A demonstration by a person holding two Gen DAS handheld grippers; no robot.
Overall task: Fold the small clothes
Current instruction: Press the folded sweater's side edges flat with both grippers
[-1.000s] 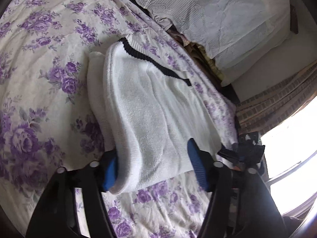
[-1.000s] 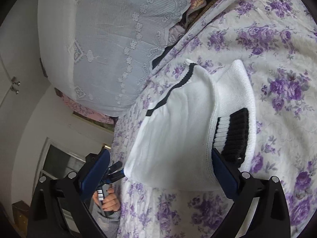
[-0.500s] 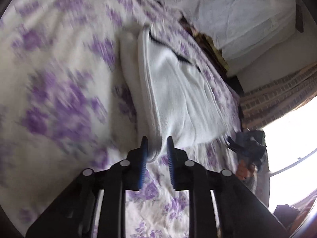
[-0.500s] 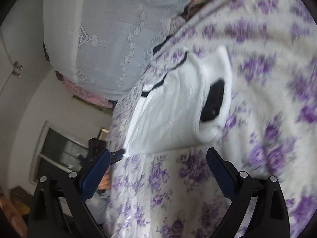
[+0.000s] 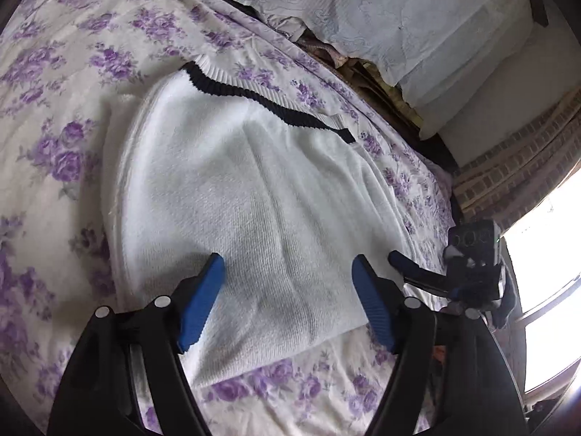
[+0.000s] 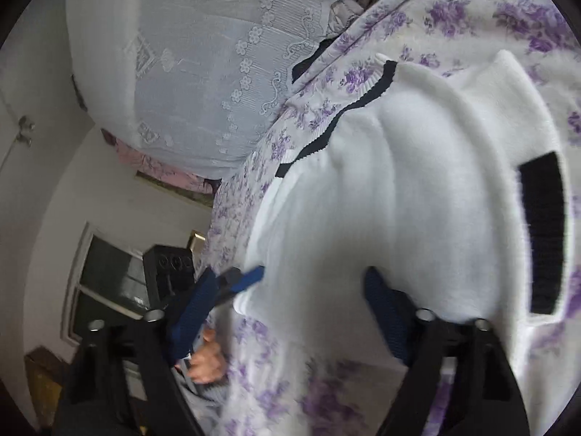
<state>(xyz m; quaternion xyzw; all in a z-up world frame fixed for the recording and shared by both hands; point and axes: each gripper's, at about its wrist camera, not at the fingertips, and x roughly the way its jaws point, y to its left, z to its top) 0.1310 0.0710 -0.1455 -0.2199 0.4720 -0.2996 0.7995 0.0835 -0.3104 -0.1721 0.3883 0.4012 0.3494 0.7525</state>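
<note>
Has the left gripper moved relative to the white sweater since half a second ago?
Yes. The left gripper has gone forward over the white sweater, toward its black-striped hem; its fingers, just opening, now straddle the near edge without pinching.

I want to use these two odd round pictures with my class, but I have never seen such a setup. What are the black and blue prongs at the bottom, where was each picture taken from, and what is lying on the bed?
No robot here: a person holds a two-finger gripper in each hand, each with a wide-angle camera looking along its fingers. One picture comes from the left gripper, the other from the right gripper. The prongs are the fingers with blue pads. On the floral bedsheet lies a folded white sweater with a dark stripe at its hem. The left jaws have just been opening, the right ones closing; both stand apart over the sweater's near edge, gripping nothing. Each view also catches the other gripper at its side.
</note>
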